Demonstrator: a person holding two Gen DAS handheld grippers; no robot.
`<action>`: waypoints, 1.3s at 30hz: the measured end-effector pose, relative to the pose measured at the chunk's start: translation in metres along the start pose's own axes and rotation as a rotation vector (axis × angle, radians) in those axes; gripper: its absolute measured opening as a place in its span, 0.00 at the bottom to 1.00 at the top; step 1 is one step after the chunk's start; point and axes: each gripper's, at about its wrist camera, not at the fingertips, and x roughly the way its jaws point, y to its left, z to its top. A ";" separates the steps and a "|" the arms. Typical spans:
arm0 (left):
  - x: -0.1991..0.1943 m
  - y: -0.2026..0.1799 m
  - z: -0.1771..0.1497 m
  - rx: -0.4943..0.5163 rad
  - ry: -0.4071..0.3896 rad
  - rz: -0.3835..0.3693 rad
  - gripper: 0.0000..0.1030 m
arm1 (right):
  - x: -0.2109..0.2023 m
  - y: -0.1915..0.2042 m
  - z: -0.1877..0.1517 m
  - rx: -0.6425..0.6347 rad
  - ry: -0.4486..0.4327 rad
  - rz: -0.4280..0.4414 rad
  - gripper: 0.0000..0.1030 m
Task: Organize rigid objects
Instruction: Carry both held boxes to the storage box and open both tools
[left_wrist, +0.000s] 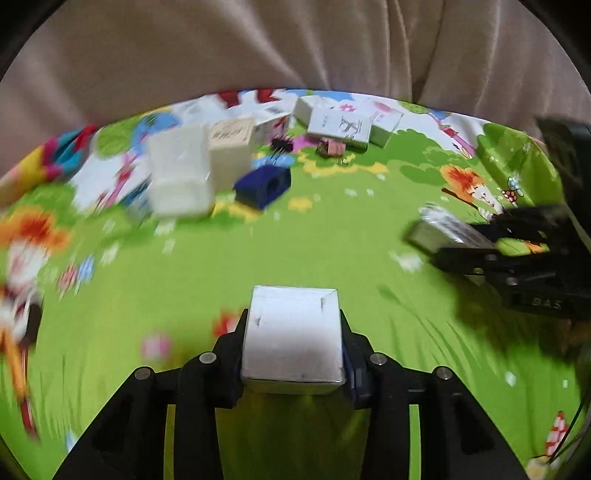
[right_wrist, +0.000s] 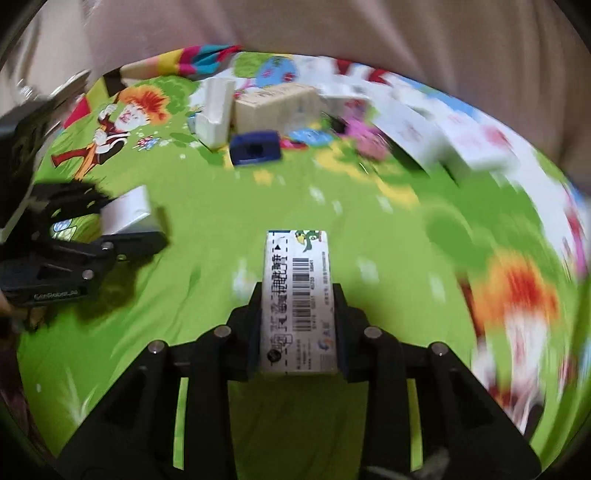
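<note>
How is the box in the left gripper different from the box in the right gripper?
The left gripper holds a plain white box with no print that shows; the right gripper holds a printed box with a barcode and a green cartoon. The white box looks wider, the printed box narrower and longer. Both are clamped above the green mat.
</note>
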 end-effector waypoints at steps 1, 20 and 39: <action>-0.007 -0.002 -0.009 -0.032 0.000 0.011 0.40 | -0.007 0.001 -0.008 0.038 -0.003 0.000 0.36; -0.302 -0.043 -0.050 -0.135 -0.770 0.214 0.40 | -0.311 0.128 -0.084 0.036 -0.885 -0.326 0.36; -0.362 0.002 -0.110 -0.241 -0.815 0.282 0.41 | -0.365 0.215 -0.085 -0.142 -1.060 -0.316 0.36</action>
